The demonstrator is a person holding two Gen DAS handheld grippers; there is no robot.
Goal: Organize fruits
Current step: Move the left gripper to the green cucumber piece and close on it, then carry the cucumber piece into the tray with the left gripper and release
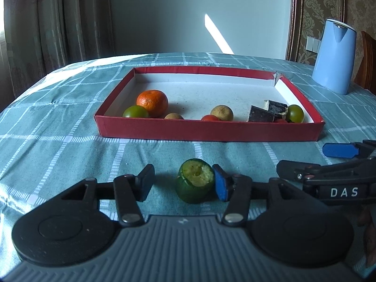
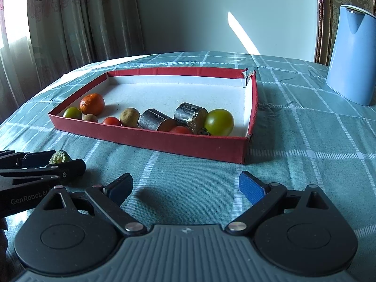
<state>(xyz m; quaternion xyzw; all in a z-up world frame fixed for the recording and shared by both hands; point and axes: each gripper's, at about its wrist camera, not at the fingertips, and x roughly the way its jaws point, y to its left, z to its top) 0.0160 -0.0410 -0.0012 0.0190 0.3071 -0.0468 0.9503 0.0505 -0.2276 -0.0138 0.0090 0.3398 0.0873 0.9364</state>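
Observation:
A green fruit piece with a cut yellow top [image 1: 195, 180] lies on the tablecloth between the open fingers of my left gripper [image 1: 184, 182]; the right pad touches it, the left pad stands apart. It peeks out behind the left gripper in the right wrist view [image 2: 59, 157]. My right gripper [image 2: 185, 185] is open and empty above the cloth. The red tray [image 1: 211, 131] holds an orange mandarin [image 1: 152, 103], green tomatoes [image 1: 295, 113], red tomatoes [image 1: 209, 118], brown round fruits [image 1: 222, 112] and two dark cane pieces [image 2: 171, 118].
A blue jug [image 1: 333, 56] stands at the back right of the table. The right gripper's fingers [image 1: 340, 150] reach into the left wrist view at right. The checked tablecloth [image 2: 305, 164] covers the table. Curtains hang at the back left.

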